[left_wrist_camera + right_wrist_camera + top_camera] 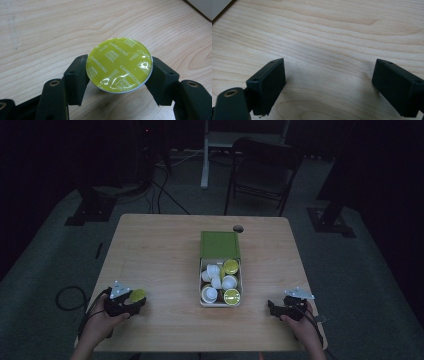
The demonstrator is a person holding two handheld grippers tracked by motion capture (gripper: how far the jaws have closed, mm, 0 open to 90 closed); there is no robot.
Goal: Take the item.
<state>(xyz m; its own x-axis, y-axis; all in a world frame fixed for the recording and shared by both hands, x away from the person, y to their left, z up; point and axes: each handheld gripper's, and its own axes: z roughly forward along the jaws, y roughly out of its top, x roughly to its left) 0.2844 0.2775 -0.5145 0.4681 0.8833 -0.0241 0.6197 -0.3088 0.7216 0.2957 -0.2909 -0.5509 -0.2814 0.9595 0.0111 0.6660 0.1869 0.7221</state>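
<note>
A coffee capsule (119, 64) with a yellow-green foil lid printed "Cappuccino" sits between the jaws of my left gripper (119, 75), which is shut on its sides just above the wooden table (62, 30). In the high view the left gripper (131, 301) is near the table's front left with the capsule (137, 295) at its tip. My right gripper (329, 85) stands open over bare wood, nothing between its fingers (269, 80). In the high view it (272, 307) rests at the front right. A green box (220, 270) in the middle holds several capsules, white and yellow-green.
The box's green lid (220, 244) lies open toward the far side. A small round hole (238, 228) marks the table's far edge. A folding chair (265, 170) stands beyond the table. A cable loop (70, 297) lies on the floor at left.
</note>
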